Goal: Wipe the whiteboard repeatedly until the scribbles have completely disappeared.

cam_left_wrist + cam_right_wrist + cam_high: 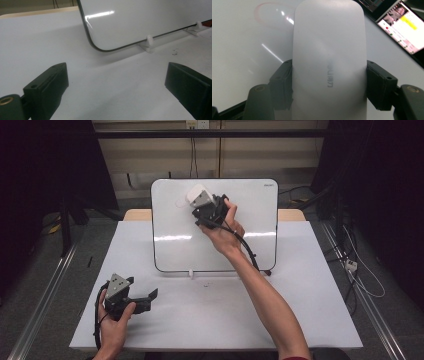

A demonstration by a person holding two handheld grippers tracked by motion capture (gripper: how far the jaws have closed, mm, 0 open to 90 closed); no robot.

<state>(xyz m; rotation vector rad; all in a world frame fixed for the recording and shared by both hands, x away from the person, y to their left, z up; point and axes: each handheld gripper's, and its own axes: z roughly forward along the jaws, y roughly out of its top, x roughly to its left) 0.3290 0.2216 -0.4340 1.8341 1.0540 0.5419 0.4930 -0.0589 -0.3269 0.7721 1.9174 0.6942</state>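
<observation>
I see the white counter (300, 310) spread out below me, and on it a whiteboard (250, 220) propped upright on small white feet (149, 41), leaning back toward the far edge. Near the board's upper left is a faint reddish oval mark (265, 12), partly smudged. My right gripper (202, 200) is raised against the board's top area, its fingers (280, 85) closed on either side of a white eraser (329, 62); the eraser lies flat on the board just beside that mark, with small grey lettering on its back. My left gripper (145, 299) rests low on the counter near the front left corner, well apart from the board, its fingers (47, 87) spread wide with nothing between them, pointing toward the board's lower corner.
</observation>
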